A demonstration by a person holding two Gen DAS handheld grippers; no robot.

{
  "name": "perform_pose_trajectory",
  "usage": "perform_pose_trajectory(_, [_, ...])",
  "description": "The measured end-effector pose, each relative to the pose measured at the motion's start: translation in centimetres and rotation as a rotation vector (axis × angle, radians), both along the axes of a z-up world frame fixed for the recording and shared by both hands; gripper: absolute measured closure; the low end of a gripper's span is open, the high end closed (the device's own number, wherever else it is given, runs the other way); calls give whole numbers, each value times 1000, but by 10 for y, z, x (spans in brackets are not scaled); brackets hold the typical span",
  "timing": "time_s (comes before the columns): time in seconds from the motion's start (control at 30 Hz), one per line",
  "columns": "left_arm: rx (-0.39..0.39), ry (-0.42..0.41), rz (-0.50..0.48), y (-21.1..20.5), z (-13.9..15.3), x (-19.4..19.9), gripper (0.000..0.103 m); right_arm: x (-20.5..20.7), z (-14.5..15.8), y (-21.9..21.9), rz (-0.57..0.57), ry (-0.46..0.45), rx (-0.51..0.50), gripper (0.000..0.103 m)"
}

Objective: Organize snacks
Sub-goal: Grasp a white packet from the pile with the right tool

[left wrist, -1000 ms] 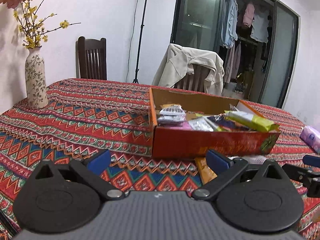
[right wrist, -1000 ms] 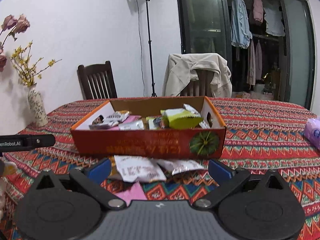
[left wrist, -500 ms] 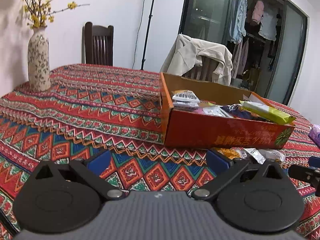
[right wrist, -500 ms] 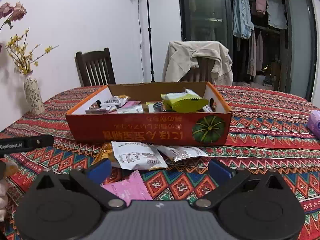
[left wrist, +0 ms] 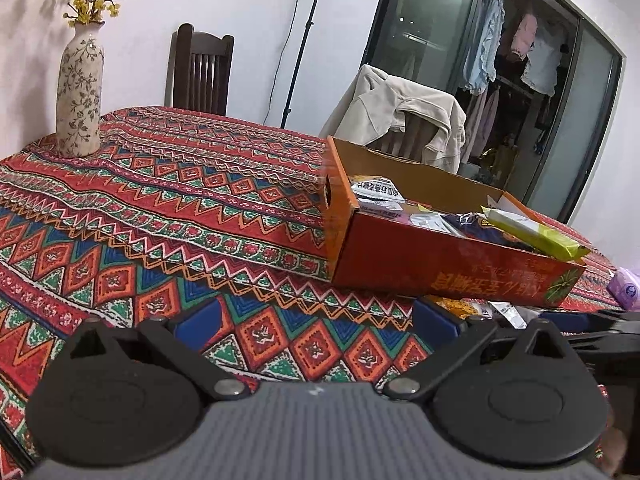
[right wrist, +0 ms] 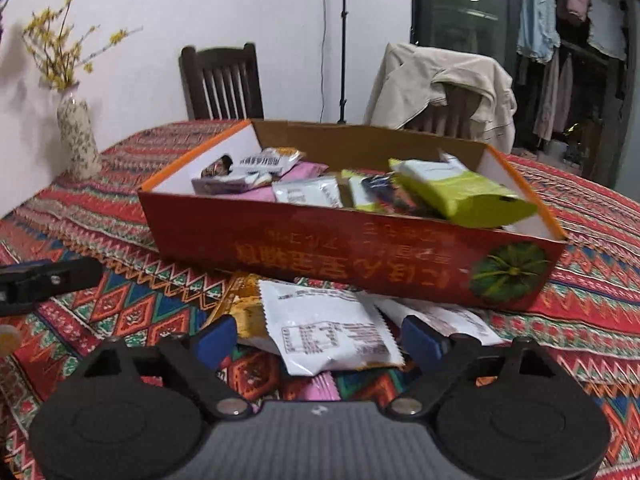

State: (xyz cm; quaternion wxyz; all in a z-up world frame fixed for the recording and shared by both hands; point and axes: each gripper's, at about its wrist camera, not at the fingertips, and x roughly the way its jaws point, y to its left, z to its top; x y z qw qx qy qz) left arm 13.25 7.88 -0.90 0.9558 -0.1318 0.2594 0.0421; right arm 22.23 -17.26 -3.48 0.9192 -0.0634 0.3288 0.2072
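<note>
An orange cardboard box [right wrist: 320, 248] holds several snack packets, a lime-green one [right wrist: 464, 196] on top at its right. Loose packets lie on the cloth in front of it: a white one [right wrist: 328, 328], a yellow-orange one [right wrist: 244, 308] and a pink one [right wrist: 320, 386]. My right gripper [right wrist: 316, 338] is open, its blue fingertips either side of the white packet, low over it. My left gripper [left wrist: 316, 322] is open and empty over bare tablecloth, left of the box [left wrist: 440, 264]. The right gripper's tip [left wrist: 592, 320] shows at the left wrist view's right edge.
The table has a red patterned cloth [left wrist: 160, 208]. A flowered vase [left wrist: 78, 96] stands at the far left. A purple tissue pack [left wrist: 624, 288] lies right of the box. Two chairs stand behind the table, one with a beige jacket [right wrist: 440, 84].
Both grippers have tilted and dropped nearer the table. The right gripper has closed in on the loose packets, now straddling the white one. The left has shifted left of the box.
</note>
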Motion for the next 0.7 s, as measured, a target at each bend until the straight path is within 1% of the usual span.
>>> perform_pose_trajectory(0.13, [-18,4,-3,2,-1,0,0,10,-7,-2,-18,21,45,30])
perform_pose_trajectory(0.17, [-22,6,-5,2,-1,1,0,11,-7,-5,-26,22,56,37])
perform_pose_trajectory(0.23, [-26,8,-11,2,-1,1,0,12,-8,-11,-35,29,86,38])
perform_pose_trajectory(0.33, [-28,8,-12,2,-2,2,0,11,-7,-17,-42,22,114,43])
perform_pose_trajectory(0.43, [-29,14,-9,2,-3,3,0,7,-5,-20,-61,-2,120,63])
perform_pose_trajectory(0.47, [-30,18,-8,2,-3,4,0,6,-4,-23,-68,-6,127,76])
perform_pose_trajectory(0.5, [-29,20,-6,3,-4,4,0,6,-3,-26,-72,-5,139,86])
perform_pose_trajectory(0.57, [-31,22,-4,3,-4,4,0,3,0,-31,-82,-16,160,86])
perform_pose_trajectory(0.7, [-32,27,0,3,-5,6,0,-7,7,-36,-96,-68,171,88])
